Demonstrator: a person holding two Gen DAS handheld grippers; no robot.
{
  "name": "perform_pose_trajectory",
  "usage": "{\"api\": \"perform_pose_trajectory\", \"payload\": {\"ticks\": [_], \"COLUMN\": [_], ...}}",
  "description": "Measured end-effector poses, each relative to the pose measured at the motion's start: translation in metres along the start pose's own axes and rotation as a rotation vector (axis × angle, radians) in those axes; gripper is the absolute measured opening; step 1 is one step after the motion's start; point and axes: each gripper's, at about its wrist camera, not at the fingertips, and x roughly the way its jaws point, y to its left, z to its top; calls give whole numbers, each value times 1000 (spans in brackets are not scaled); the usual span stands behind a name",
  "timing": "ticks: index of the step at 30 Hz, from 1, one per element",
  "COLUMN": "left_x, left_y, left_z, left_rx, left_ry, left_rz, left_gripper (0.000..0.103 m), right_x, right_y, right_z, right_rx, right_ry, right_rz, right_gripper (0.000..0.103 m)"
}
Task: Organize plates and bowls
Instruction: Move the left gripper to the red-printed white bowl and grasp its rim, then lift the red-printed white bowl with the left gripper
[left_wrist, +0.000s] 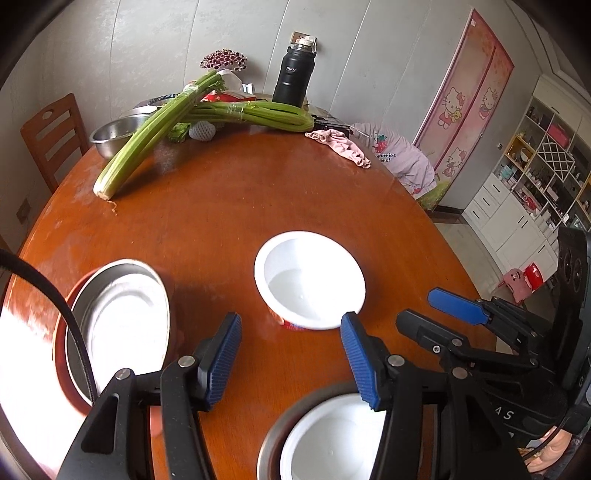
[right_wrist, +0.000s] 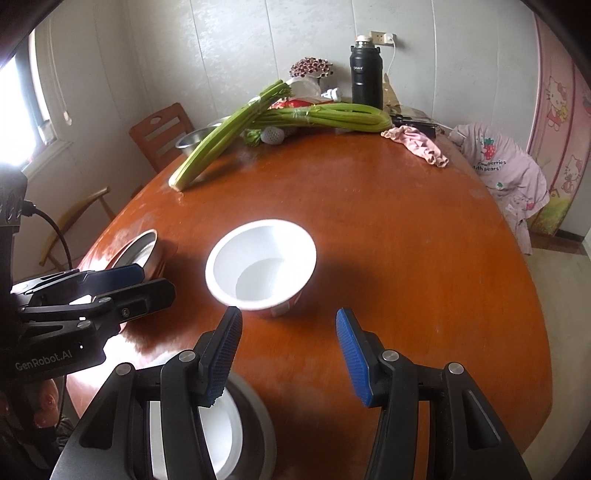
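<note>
The white bowl (right_wrist: 261, 267) sits mid-frame on the table (right_wrist: 406, 240), just above and between the right gripper (right_wrist: 288, 354)'s spread, empty jaws, and right of centre past the left gripper (left_wrist: 291, 358)'s spread, empty jaws.

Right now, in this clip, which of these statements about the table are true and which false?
1. Both tools are empty. True: the left tool and the right tool hold nothing between their blue pads.
2. The white bowl lies upside down. False: it stands upright, open side up.
3. Celery stalks lie at the far side of the table. True.
4. The black flask lies on its side. False: it stands upright near the wall.
5. A pink cloth lies on the table. True.
</note>
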Motion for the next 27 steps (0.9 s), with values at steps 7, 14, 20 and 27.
{"api": "perform_pose_trajectory", "payload": {"ticks": [7,14,20,27], "left_x": [22,52,68,81], "left_y": [3,4,6,10], "left_z": [21,34,36,37], "left_rx": [-7,-20,-23,-26], "left_ry": [32,87,117,142], "left_rz": [-8,-11,-6,4], "left_gripper": [55,55,55,55], "right_x": [20,43,64,79], "right_y": [-8,-9,-9,-3], "right_z": [15,20,22,20], "right_rx": [4,-11,-15,-33], "right_ry": [18,54,92,130], "right_rz": [-6,-14,-14,14], "right_gripper": [55,55,55,55]}}
